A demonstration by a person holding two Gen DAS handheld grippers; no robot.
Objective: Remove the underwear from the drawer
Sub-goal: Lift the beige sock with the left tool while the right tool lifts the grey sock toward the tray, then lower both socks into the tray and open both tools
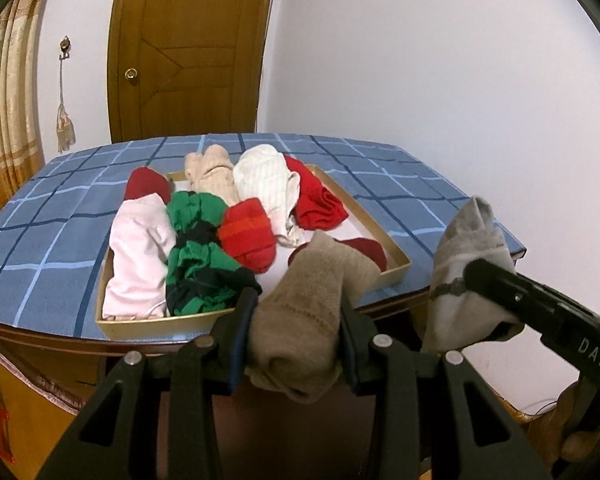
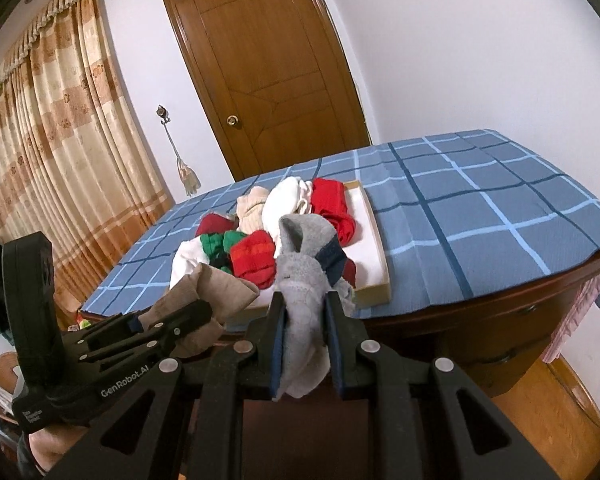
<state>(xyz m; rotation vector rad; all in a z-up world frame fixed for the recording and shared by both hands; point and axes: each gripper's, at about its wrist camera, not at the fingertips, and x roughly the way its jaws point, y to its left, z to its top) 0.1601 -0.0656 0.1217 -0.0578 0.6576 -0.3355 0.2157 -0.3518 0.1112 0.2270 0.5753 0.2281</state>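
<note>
Nearest, the left gripper (image 1: 296,320) has its jaws clamped on a folded tan sock-like piece (image 1: 312,300), pinched across its middle so both ends hang free, and it is held clear of the shallow gold-edged drawer tray (image 1: 396,276). Just beside it, the right gripper (image 2: 305,328) has its jaws closed on a grey piece (image 2: 300,276), which droops below the pads and stands up above them; from the left wrist view the same grey piece shows out past the desk's front edge. Both grips look chosen to carry the cloth off in one lift, without dragging its neighbours. Beyond, the tray sits on the blue checked cloth (image 2: 480,208) covering the desk, with pink (image 1: 136,256), green-and-black (image 1: 200,252), red-striped (image 1: 248,232), cream (image 1: 264,184) and red (image 1: 320,200) bundles inside. Whether these are socks or underwear is hard to say at this distance. Farthest back stand a wooden door (image 2: 272,80) and patterned curtains (image 2: 52,132).
</note>
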